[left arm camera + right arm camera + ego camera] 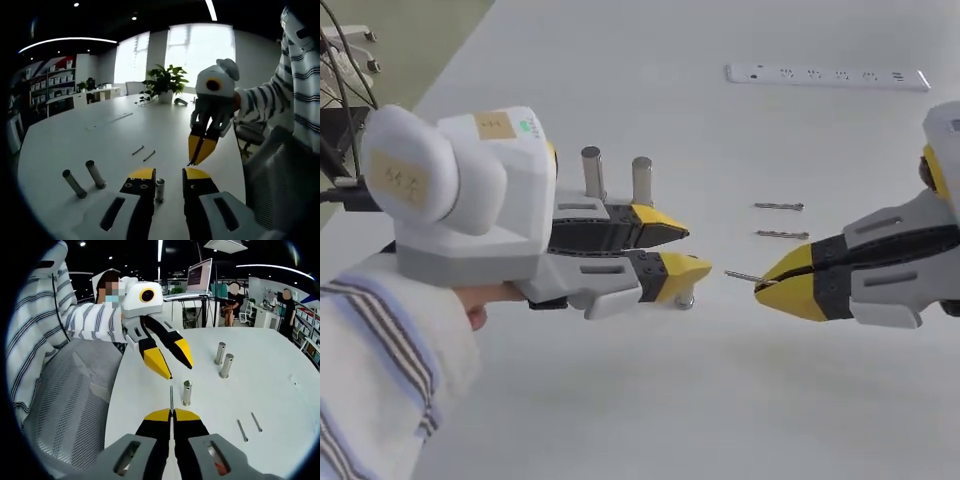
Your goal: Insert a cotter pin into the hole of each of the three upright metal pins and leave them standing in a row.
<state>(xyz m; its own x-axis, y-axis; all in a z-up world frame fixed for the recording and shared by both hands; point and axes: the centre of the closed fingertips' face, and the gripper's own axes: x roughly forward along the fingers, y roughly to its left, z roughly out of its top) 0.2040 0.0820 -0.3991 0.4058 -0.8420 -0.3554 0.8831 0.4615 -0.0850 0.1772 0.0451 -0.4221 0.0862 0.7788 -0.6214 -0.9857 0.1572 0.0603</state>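
Cotter pin clamped in right claw, jaws together on it, free end sticking out toward left claw. Left claw's jaws apart, w/ near metal pin upright btwn the tips; can't tell if touching. Head view hides most of that pin behind left claw, base just visible. Right gripper view shows it whole, hole near top, cotter pin tip just beside it, apart. 2 other metal pins stand side by side behind. 2 spare cotter pins lie on worktop. Power strip far across worktop. Tan stickers on left claw's housing, print unreadable.
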